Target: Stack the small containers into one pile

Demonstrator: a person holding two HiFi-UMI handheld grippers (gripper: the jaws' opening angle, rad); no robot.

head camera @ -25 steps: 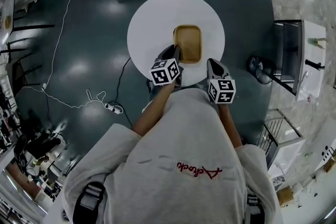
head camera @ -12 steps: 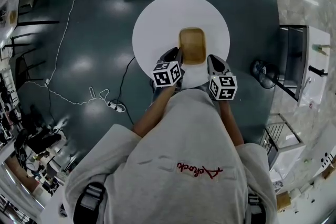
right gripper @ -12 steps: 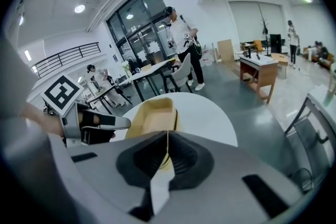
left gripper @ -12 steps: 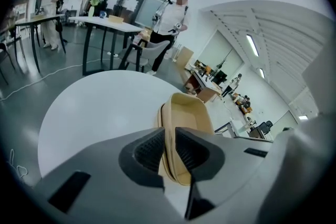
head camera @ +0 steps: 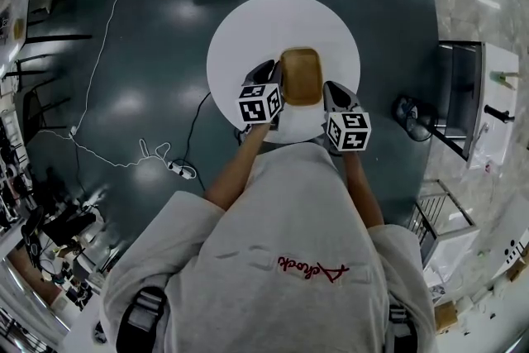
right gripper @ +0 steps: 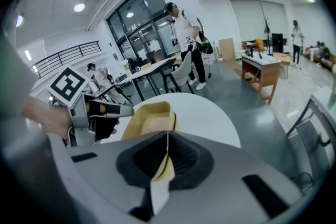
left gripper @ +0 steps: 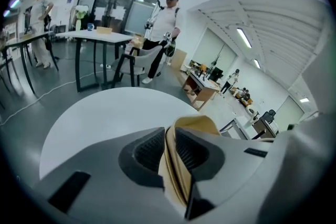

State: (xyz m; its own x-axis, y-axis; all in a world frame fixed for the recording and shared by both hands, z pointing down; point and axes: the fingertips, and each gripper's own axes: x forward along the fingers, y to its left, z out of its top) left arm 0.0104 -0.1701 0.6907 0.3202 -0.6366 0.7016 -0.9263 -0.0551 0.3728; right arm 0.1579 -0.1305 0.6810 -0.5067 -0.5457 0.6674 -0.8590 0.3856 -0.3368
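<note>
A tan rectangular container (head camera: 301, 75) sits over the near part of the round white table (head camera: 248, 37), with a gripper on each side. My left gripper (head camera: 275, 83) is shut on its left rim. In the left gripper view that rim (left gripper: 197, 124) shows thin stacked layers pinched between the pads of the left gripper (left gripper: 170, 152). My right gripper (head camera: 329, 92) is shut on the right rim. In the right gripper view the container (right gripper: 149, 115) runs away from the closed right gripper (right gripper: 167, 157), and the left gripper (right gripper: 113, 111) shows at the far side.
A white cable with a power strip (head camera: 178, 169) lies on the dark floor at left. A dark round object (head camera: 411, 109) and a white cabinet (head camera: 488, 103) stand at right. Desks, chairs and several people (left gripper: 167, 34) fill the room beyond the table.
Both grippers have edged forward over the table, and the left one has rolled a little. The container stays gripped between them.
</note>
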